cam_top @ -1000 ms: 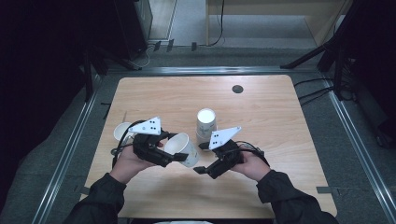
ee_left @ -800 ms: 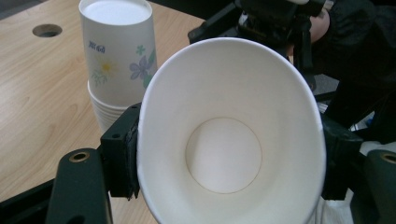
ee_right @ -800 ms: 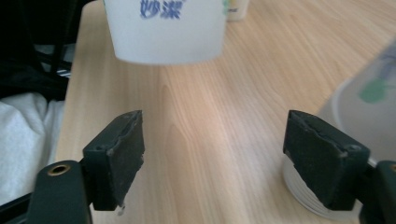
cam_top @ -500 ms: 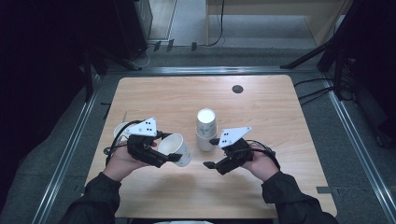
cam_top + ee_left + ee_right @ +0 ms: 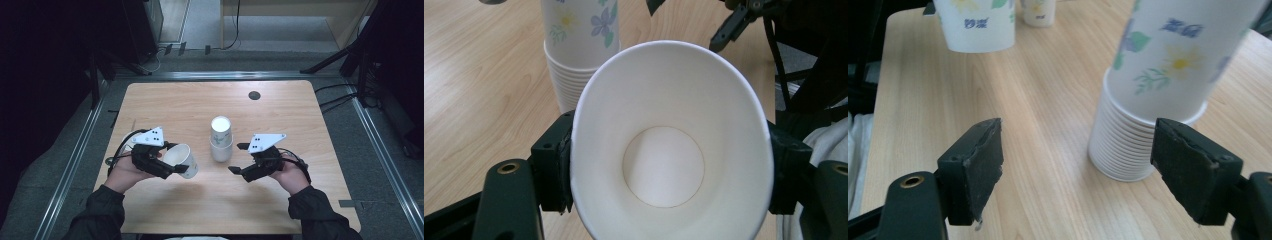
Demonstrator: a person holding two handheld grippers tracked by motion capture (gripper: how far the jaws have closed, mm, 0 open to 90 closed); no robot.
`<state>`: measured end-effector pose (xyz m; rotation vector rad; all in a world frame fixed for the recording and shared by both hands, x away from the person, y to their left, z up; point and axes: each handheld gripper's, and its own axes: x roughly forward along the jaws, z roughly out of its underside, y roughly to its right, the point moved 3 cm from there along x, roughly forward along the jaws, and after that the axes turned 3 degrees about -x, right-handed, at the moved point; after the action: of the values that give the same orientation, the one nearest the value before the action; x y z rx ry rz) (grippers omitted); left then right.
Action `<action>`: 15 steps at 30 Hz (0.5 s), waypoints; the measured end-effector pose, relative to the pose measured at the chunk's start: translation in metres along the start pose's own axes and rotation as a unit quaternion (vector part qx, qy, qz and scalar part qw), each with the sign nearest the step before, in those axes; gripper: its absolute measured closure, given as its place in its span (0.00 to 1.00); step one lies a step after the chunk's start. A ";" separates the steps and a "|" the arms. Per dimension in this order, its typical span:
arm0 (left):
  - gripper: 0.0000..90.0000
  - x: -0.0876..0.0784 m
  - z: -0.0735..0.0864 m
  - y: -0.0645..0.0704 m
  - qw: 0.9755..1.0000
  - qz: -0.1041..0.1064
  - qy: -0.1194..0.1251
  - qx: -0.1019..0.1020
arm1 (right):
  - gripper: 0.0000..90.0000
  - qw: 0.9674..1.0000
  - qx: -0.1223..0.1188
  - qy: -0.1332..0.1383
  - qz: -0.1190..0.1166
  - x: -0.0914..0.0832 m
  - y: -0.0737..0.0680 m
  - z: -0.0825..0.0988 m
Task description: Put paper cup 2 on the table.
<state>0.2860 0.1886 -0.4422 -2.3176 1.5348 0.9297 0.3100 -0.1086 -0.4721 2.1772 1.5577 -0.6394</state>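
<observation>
Since the earlier frame, the right gripper [image 5: 239,158] had drawn away from the paper cup [image 5: 181,160], jaws spread, narrowing slightly, gripping nothing; the left gripper [image 5: 172,159] pinched it, beside the cup stack [image 5: 221,140].

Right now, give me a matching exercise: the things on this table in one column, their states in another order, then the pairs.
Things:
1. paper cup
2. stack of cups
3. right gripper
4. left gripper

States:
A. jaws apart, nothing between them
B. upside down on the table
C. tipped on its side, mouth squeezed oval
D. jaws clamped on a cup

Pairs: 1-C, 2-B, 3-A, 4-D
</observation>
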 end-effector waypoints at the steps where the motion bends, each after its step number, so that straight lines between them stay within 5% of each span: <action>1: 0.29 0.000 0.001 -0.001 1.000 0.001 0.000 -0.002 | 0.24 1.000 0.002 0.000 0.001 -0.001 0.001 0.000; 15: 0.29 -0.008 0.014 -0.006 1.000 -0.015 -0.013 -0.011 | 0.24 1.000 0.012 0.001 0.011 -0.009 0.018 0.004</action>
<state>0.2840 0.2043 -0.4496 -2.3278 1.4840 0.9693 0.3242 -0.1231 -0.4697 2.2087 1.5329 -0.6527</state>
